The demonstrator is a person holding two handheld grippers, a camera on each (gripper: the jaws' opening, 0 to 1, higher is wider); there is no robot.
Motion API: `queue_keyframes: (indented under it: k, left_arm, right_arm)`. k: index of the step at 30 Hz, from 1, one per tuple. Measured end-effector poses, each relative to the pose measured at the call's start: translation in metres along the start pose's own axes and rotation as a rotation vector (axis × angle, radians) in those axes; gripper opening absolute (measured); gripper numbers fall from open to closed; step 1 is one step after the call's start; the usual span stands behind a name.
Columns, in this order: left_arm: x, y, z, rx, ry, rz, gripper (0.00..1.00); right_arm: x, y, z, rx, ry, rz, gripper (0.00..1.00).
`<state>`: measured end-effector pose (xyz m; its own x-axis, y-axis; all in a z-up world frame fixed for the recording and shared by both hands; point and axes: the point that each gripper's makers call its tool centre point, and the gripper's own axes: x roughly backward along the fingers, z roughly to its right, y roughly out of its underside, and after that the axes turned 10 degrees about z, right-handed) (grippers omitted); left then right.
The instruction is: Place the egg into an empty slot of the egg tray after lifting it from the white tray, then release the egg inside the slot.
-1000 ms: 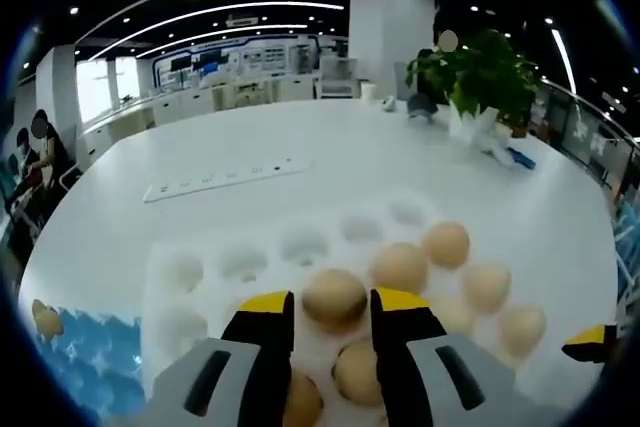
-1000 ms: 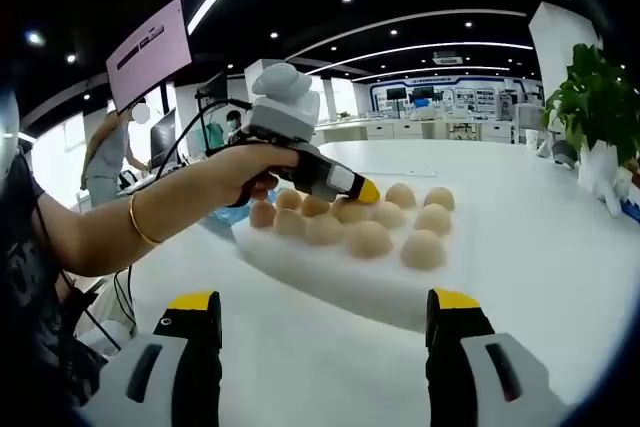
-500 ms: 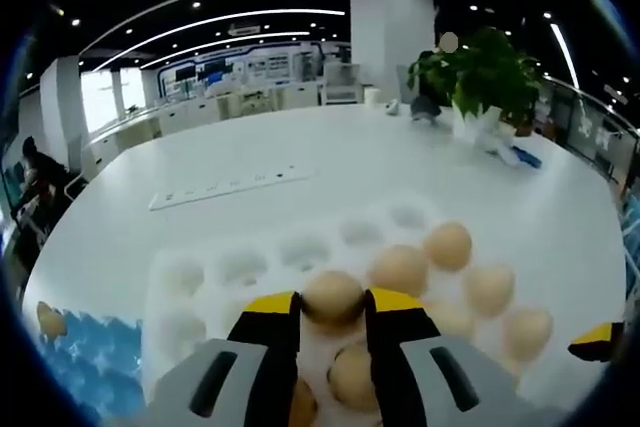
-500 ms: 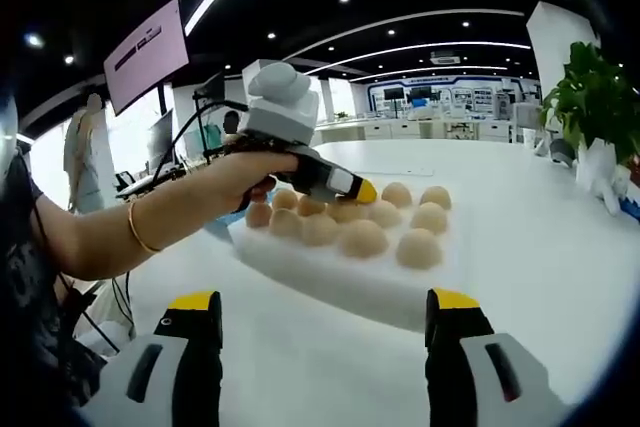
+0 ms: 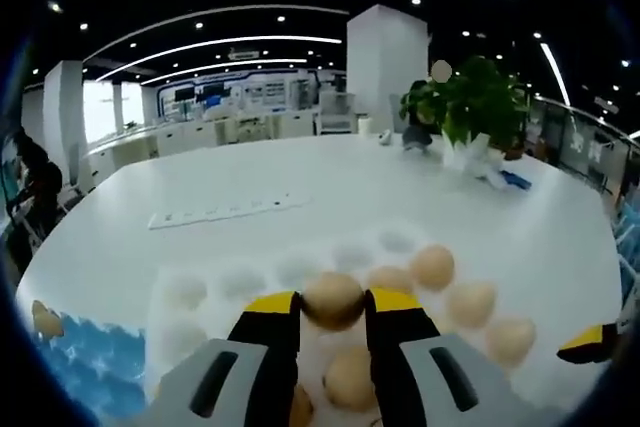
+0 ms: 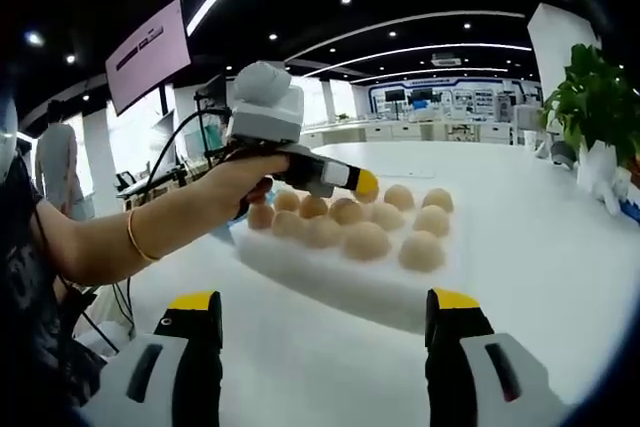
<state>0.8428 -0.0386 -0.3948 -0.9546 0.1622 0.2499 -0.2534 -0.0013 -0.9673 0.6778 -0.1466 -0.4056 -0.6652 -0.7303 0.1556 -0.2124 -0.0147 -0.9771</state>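
Observation:
My left gripper (image 5: 333,307) is shut on a brown egg (image 5: 333,297), held just above the white tray (image 5: 215,282). That tray holds several more eggs on its right side and empty dimples on its left. The blue egg tray (image 5: 85,372) lies at lower left with one egg (image 5: 45,320) in it. In the right gripper view a hand holds the left gripper (image 6: 362,185) over the white tray (image 6: 330,277), clear of the eggs. My right gripper (image 6: 322,312) stands open over bare table, nearer than the tray.
A white power strip (image 5: 225,212) lies on the round white table beyond the trays. A potted plant (image 5: 465,97) stands at the far right edge. The person's forearm (image 6: 150,227) reaches in from the left. People and desks are in the background.
The left gripper has risen a little with the egg, away from the white tray. The right gripper has stayed where it was, open.

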Motion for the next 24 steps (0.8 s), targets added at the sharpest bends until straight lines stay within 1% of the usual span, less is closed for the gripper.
queue_keyframes:
  k: [2, 3, 5, 8, 9, 12, 16, 18, 22, 24]
  left_arm:
    - [0.001, -0.004, 0.003, 0.02, 0.027, 0.024, 0.25]
    - [0.003, -0.006, 0.002, 0.023, 0.027, 0.031, 0.25]
    - [0.007, -0.011, 0.001, 0.009, 0.027, 0.049, 0.25]
    - [0.01, -0.019, 0.0, 0.001, 0.048, 0.073, 0.25]
    - [0.014, -0.022, -0.002, -0.001, 0.047, 0.081, 0.25]
    - [0.016, -0.027, -0.007, -0.004, 0.037, 0.092, 0.25]
    - [0.021, -0.033, -0.013, 0.015, 0.037, 0.108, 0.25]
    - [0.025, -0.037, -0.017, 0.026, 0.037, 0.129, 0.25]
    - [0.029, -0.04, -0.027, 0.028, 0.025, 0.137, 0.25]
    - [0.032, -0.04, -0.033, 0.047, 0.018, 0.142, 0.25]
  right_arm:
    - [0.0, -0.002, -0.001, 0.005, -0.001, 0.004, 0.87]
    - [0.0, -0.003, -0.002, 0.008, -0.003, 0.006, 0.87]
    - [0.0, -0.004, -0.002, 0.007, -0.002, 0.01, 0.87]
    - [0.0, -0.004, -0.002, 0.011, -0.004, 0.007, 0.87]
    - [-0.001, -0.004, -0.003, 0.015, -0.005, 0.008, 0.87]
    - [-0.003, -0.006, -0.006, 0.013, -0.014, 0.013, 0.87]
    - [-0.005, -0.004, -0.007, 0.022, -0.024, 0.004, 0.87]
    - [-0.006, -0.005, -0.009, 0.022, -0.027, 0.004, 0.87]
    - [-0.007, -0.005, -0.01, 0.021, -0.031, 0.005, 0.87]
    - [-0.008, -0.006, -0.011, 0.025, -0.035, 0.004, 0.87]
